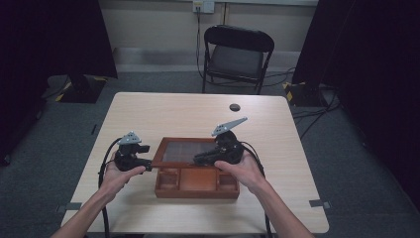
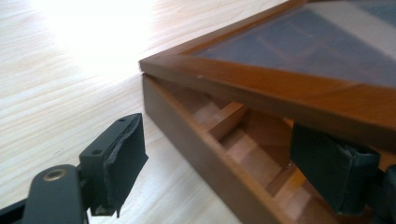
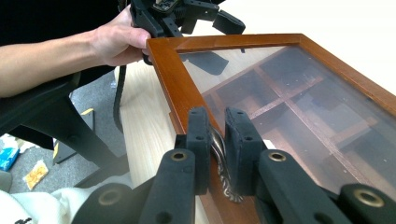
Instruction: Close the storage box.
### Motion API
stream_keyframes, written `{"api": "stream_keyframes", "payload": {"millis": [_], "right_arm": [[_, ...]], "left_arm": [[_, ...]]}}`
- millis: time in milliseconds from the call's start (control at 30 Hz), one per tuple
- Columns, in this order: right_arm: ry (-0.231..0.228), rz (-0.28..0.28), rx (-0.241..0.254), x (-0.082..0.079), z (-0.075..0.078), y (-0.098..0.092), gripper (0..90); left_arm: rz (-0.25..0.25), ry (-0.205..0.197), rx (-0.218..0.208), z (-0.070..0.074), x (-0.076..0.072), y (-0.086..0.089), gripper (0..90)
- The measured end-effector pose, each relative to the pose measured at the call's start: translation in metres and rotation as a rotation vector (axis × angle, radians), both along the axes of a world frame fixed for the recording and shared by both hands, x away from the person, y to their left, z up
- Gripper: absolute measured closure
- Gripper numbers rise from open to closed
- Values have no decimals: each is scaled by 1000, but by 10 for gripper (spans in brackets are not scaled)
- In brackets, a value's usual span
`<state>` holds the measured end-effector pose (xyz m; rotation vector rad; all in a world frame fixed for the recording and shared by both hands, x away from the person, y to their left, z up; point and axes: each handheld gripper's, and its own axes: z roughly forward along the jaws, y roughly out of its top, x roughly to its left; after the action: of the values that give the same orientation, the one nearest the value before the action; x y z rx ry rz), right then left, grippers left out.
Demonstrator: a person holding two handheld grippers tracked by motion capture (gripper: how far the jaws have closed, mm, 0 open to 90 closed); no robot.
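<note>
Right tongs (image 3: 216,154) pinch lid handle (image 3: 219,161), mostly hidden

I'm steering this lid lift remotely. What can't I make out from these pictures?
- Box compartments: contents, if any, are too small in the high view, dimmed by the glass lid in the right gripper view.
- Left gripper: its grip on the lid corner is too small in the high view.
- Small dark object on the table: too small to identify.

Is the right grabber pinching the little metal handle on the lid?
Touching. In the right gripper view the right gripper has both black jaws pressed against the small metal handle on the front edge of the glass lid.
</note>
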<state>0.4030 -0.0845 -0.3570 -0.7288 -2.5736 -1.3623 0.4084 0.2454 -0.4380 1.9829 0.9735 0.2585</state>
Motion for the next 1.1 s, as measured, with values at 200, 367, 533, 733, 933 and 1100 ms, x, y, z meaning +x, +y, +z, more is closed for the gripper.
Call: {"api": "stream_keyframes", "payload": {"millis": [200,367,533,733,933,1100], "right_arm": [[1,5,-11,-1,-2,-2,810],[6,12,-24,-4,-6,-2,810],[5,18,-32,-6,-9,-1,810],[5,32,-61,-10,-17,2,810],[15,34,-64,-11,-20,2,810],[21,40,-76,-12,-25,3,810]], "left_arm": [[14,11,8,-3,4,7,181],[39,8,4,-3,6,14,181],[47,10,10,-3,7,16,182],[59,7,4,-3,9,20,182],[68,4,5,-3,9,21,182],[66,0,9,-2,9,23,183]]}}
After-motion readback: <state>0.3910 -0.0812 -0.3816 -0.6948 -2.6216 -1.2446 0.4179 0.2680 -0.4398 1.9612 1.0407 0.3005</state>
